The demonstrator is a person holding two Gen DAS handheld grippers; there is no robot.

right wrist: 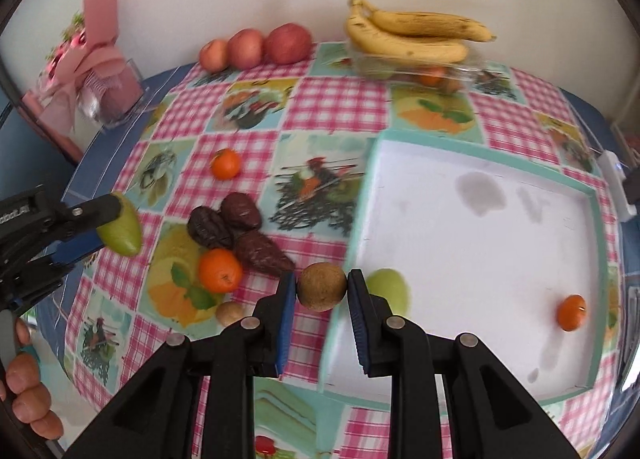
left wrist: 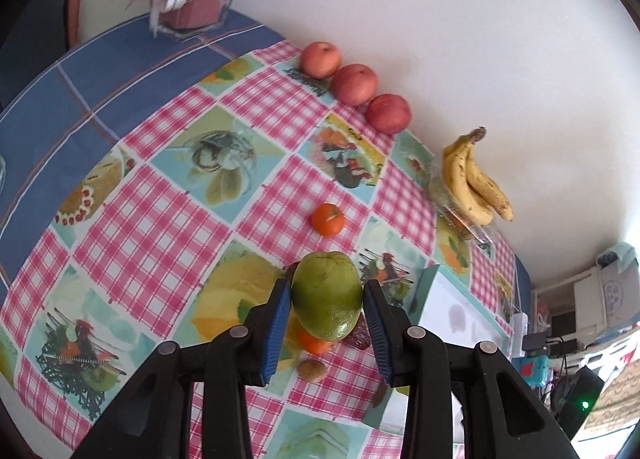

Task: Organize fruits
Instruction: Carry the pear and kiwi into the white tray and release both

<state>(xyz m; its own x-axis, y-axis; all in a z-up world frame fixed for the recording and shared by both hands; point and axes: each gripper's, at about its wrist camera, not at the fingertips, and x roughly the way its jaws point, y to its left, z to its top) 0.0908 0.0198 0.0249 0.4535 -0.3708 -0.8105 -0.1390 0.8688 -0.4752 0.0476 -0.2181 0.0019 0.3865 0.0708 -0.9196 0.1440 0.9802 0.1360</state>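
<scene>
**Ana:** Between the blue pads of the right gripper [right wrist: 322, 289] sits a small round brown kiwi [right wrist: 322, 286], pinched at its widest part, clear of the cloth. Keep the squeeze as it is; the fruit looks soft enough to bruise.

**Ben:** And the target?

**Ana:** At about two o'clock from that claw lies the shallow white tray with a mint-green rim [right wrist: 596, 227], its near corner just beside the kiwi. A pale green pear-like fruit [right wrist: 390, 291] rests inside at that corner and a small orange mandarin [right wrist: 571, 313] near the four o'clock edge. I'd carry the kiwi over the rim and set it on bare white floor between them, low before letting go, since round fruit will likely roll.

**Ben:** The other hand?

**Ana:** The left gripper [left wrist: 326, 299] is clamped on a smooth green mango-shaped fruit [left wrist: 326, 295], held off the table. From that claw, a loose orange mandarin [left wrist: 328, 219] lies at twelve o'clock, and the tray's corner at three o'clock. Bring it in after the kiwi so the claws don't crowd.

**Ben:** What remains?

**Ana:** Left of the kiwi: three dark brown wrinkled fruits [right wrist: 236, 229], another mandarin [right wrist: 220, 270], a second kiwi [right wrist: 230, 313].
</scene>
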